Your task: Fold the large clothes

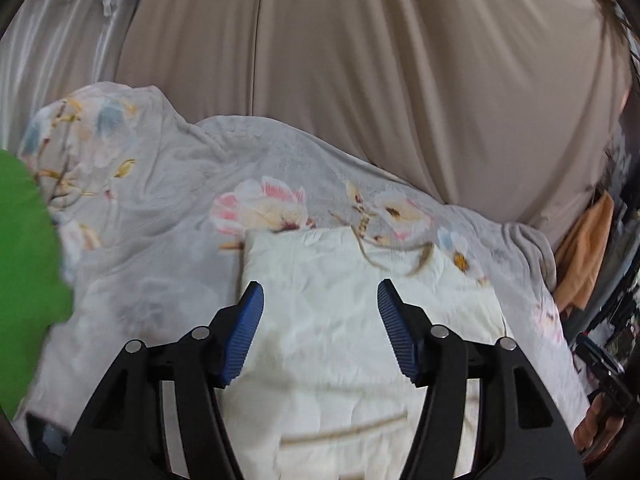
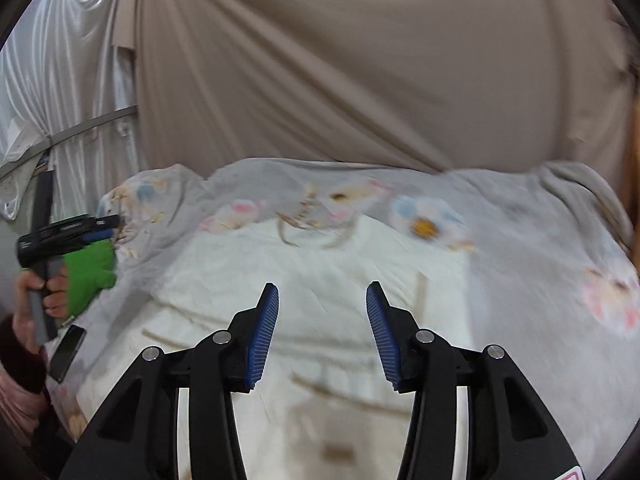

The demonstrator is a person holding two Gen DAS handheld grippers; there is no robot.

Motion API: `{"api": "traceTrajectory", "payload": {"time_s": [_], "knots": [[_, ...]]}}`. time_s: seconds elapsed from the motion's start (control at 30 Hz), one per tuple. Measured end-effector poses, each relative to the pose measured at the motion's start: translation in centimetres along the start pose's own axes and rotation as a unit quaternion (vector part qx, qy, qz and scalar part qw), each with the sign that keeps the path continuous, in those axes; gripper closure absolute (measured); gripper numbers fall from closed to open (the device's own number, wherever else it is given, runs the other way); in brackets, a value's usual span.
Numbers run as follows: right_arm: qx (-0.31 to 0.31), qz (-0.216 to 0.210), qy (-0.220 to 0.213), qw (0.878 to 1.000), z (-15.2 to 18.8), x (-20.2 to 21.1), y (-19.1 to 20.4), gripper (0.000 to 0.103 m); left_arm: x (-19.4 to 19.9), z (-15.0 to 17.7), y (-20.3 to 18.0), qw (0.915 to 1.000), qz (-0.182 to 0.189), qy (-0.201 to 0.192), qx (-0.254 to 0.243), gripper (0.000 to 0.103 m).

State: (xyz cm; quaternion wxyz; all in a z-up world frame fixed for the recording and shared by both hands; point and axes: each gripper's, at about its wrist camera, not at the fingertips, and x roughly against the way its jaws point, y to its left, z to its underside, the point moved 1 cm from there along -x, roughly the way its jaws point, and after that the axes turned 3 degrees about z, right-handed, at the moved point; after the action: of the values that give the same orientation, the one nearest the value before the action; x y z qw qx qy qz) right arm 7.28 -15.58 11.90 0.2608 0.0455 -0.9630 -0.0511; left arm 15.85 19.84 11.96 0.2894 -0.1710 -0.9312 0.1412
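A cream garment (image 1: 340, 340) lies folded on a grey floral bedspread (image 1: 168, 208); it also shows in the right wrist view (image 2: 320, 280). My left gripper (image 1: 320, 292) is open and empty above the garment. My right gripper (image 2: 322, 292) is open and empty above the same garment. The left gripper also shows at the left edge of the right wrist view (image 2: 108, 228), held in a hand, just above a green cloth (image 2: 90, 272). The green cloth fills the left edge of the left wrist view (image 1: 24, 264).
A beige curtain (image 1: 400, 80) hangs behind the bed, with a white satin curtain (image 2: 60, 100) to its left. An orange cloth (image 1: 584, 248) hangs at the right. A dark phone (image 2: 66, 354) lies at the bed's left edge.
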Motion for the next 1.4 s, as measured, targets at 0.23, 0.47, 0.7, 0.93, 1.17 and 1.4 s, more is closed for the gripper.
{"api": "traceTrajectory", "payload": {"time_s": [0.23, 0.47, 0.7, 0.93, 1.17, 1.4], "knots": [[-0.019, -0.071, 0.072, 0.995, -7.8, -17.8, 4.7, 0.053, -12.6, -3.6, 1.6, 0.9974, -0.046, 0.037, 0.043, 0.046], [-0.049, -0.068, 0.155, 0.984, -8.8, -33.6, 7.7, 0.052, -20.8, -1.9, 4.8, 0.9913, -0.083, 0.09, 0.049, 0.046], [0.06, -0.077, 0.218, 0.971, -5.5, -40.3, 12.1, 0.096, -24.0, 1.0, 7.4, 0.9862, -0.126, 0.102, 0.036, 0.036], [-0.052, 0.01, 0.209, 0.977, -5.3, -41.5, 5.1, 0.103, -24.4, 1.5, 7.7, 0.9835, -0.137, 0.109, 0.044, 0.031], [-0.063, 0.038, 0.118, 0.99, -5.7, -30.0, -1.8, 0.093, -21.1, -0.5, 5.2, 0.9883, -0.136, 0.068, 0.018, 0.033], [-0.149, 0.097, 0.128, 0.976, -2.0, -23.5, -13.9, 0.074, -21.0, -4.2, -9.1, 0.9942, 0.055, 0.074, -0.055, 0.025]]}}
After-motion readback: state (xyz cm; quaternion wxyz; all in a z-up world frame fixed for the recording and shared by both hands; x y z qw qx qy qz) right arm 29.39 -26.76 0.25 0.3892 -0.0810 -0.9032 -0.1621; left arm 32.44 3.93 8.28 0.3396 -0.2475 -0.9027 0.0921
